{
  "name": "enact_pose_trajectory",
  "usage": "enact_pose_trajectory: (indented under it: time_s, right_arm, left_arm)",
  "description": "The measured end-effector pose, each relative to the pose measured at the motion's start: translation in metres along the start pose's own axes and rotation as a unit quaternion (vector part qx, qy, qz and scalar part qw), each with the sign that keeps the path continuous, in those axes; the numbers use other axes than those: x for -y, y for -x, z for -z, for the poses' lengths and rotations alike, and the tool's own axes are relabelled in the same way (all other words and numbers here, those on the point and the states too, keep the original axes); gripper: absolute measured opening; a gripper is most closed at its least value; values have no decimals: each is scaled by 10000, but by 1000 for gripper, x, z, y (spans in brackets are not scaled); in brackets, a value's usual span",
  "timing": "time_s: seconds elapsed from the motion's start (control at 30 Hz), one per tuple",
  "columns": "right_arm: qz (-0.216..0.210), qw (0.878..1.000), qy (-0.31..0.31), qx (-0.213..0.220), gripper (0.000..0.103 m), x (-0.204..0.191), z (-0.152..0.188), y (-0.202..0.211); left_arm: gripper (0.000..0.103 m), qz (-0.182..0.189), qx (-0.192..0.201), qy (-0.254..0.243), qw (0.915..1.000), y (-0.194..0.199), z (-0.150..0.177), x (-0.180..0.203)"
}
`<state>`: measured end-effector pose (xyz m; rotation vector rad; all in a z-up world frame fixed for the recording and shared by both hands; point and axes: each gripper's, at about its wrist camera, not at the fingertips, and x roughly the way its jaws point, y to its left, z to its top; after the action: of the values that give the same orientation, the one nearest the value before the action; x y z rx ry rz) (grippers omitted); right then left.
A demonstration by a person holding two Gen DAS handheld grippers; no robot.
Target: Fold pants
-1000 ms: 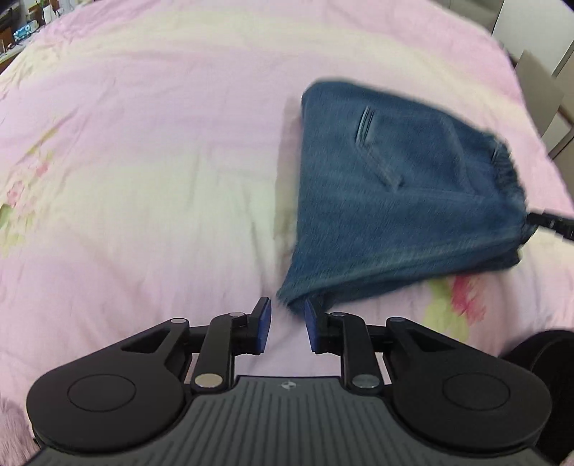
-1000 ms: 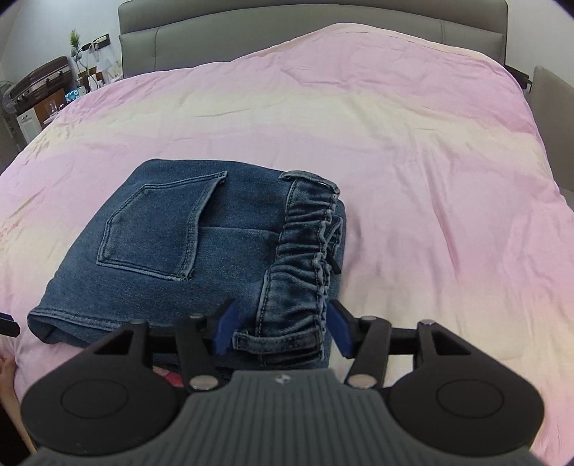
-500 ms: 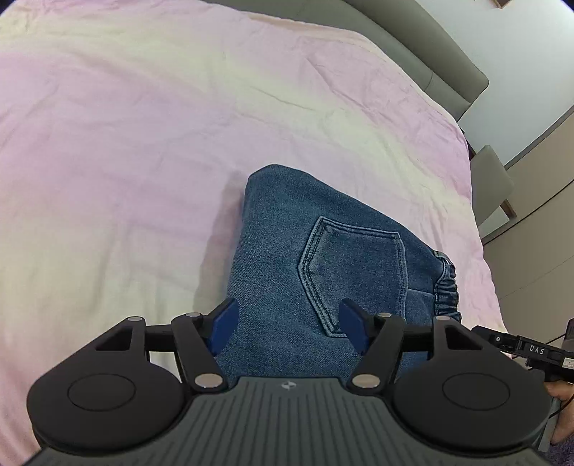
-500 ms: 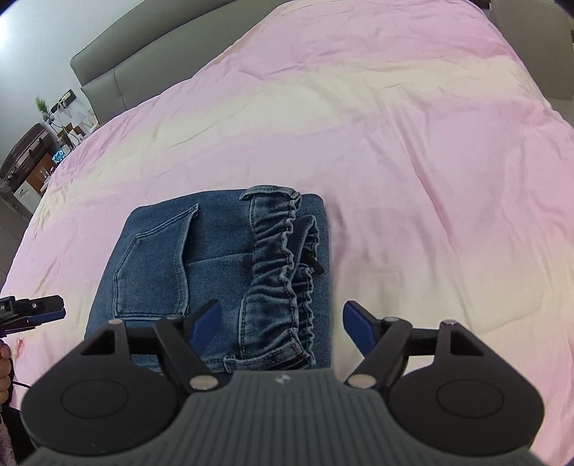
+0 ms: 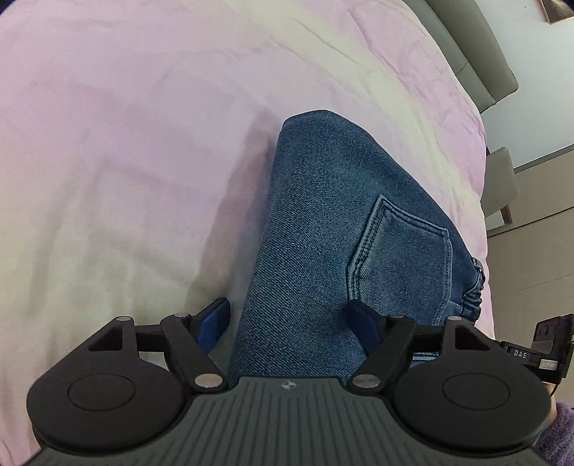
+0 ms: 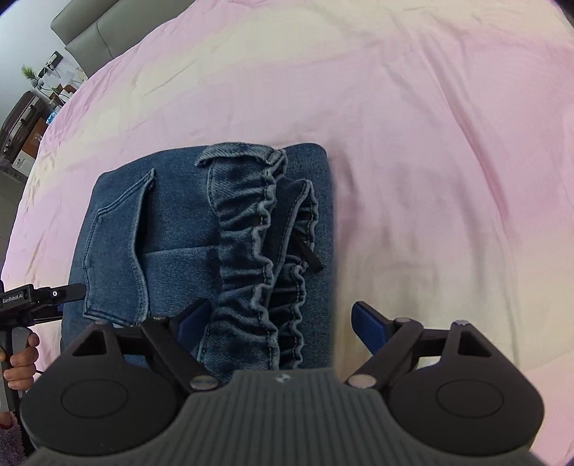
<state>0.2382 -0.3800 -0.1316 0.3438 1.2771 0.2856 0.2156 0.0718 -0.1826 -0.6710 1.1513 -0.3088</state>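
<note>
- The denim pants (image 6: 201, 229) lie as a compact folded bundle on the pink bedcover (image 6: 430, 143), toward the near edge of the bed. I judge the fold is nearly finished, and this is why both tools stand over it and carry nothing.
- My left gripper (image 5: 290, 319) has its jaws spread wide, and they have just been opening. The left edge of the bundle runs up between them, but the blue pads (image 5: 215, 317) do not press on the cloth, so I think I released this side.
- My right gripper (image 6: 281, 321) is also spread, its jaws just opening too. The gathered elastic waistband (image 6: 258, 251) sits between them, on the right part of the bundle; the right pad is over the bare cover and I see no pinch.
- The back pocket (image 5: 405, 251) faces up, so the seat of the pants is the top layer. I suppose the legs are tucked below it.
- Hidden things: the near end of the bundle is covered by each gripper body, so I cannot see if the layers are even there. How many layers are below I cannot tell.
- In the right wrist view the other tool (image 6: 39, 297) and some fingers (image 6: 21, 358) are cut by the left border. Far left, the furniture (image 6: 21, 122) beside the grey headboard (image 6: 89, 32) is too small to name exactly.
</note>
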Motion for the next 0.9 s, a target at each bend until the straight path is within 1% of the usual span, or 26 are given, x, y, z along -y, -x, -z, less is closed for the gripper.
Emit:
enact_pose_trajectory:
  time_s: [0.1,0.17,0.23,0.3,0.37,0.43,0.53,0.63,0.7,0.73,0.8,0.9]
  right_arm:
    - [-319,9988,-336,-133,80,14,-6,-10]
    - [-551,9966,-571,-228,80,27,-8,-17]
    - [-716,9948,-674,-252,81,33,-7,-22]
    - [-876,9930,-754,-247,77,39,-5,-26]
    - [-1048,9904,-869,-240,74,45,-3,-29]
    - [-1050,9904,-869,-229,74,44,-2,-30]
    - [-959,9918,-814,-237,72,42,-2,-27]
    - [-835,9935,-736,-238,67,33,-3,-23]
    - [-768,9949,-627,-199,62,26,-3,-18]
    - [-701,9960,-523,-159,61,20,-2,-16]
    - [-600,9973,-420,-77,58,12,0,-10]
    - [-494,9982,-348,35,54,3,2,-4]
  left_arm:
    - [93,179,-75,92,9998,-7,-6,-4]
    - [93,197,-95,41,9998,-11,-7,-3]
    - [93,203,-93,-61,9997,-14,-7,-1]
    - [93,247,-106,-74,9996,-17,-8,0]
    - [91,327,-121,-48,9994,-19,-8,-2]
    - [91,328,-117,-133,9993,-20,-7,0]
    - [88,287,-123,-408,9987,-20,-4,5]
    - [79,319,-135,-372,9987,-18,-3,5]
    - [73,336,-118,-357,9987,-15,-1,5]
    - [72,305,-88,-370,9988,-15,0,6]
    - [64,268,-37,-406,9988,-13,2,9]
    - [55,292,25,-388,9988,-7,2,13]
